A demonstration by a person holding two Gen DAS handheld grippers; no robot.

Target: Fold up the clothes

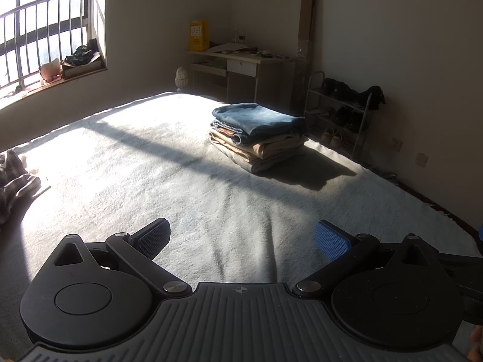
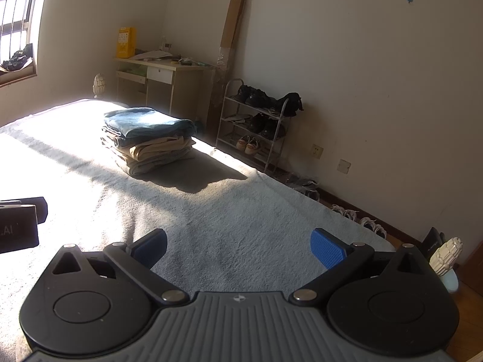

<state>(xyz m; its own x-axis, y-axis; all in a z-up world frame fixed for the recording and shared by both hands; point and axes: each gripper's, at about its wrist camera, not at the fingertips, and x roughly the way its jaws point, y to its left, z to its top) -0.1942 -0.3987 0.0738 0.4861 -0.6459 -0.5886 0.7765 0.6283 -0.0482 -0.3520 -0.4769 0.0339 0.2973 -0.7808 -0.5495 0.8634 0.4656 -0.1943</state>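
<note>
Stack of folded clothes (image 1: 259,135) noted on the grey bed cover (image 1: 181,199): blue jeans (image 1: 256,117) on top, tan and grey garments beneath, edges fairly square. Left gripper (image 1: 243,239) and right gripper (image 2: 238,249) held well short of the stack, jaws spread wide, nothing gripped. A crumpled plaid garment (image 1: 13,178) is seen far left of the stack, judged unfolded. Most folding is judged done; that piece remains.

Black gripper (image 1: 243,236), blue ribbed pads (image 1: 332,242)
</note>
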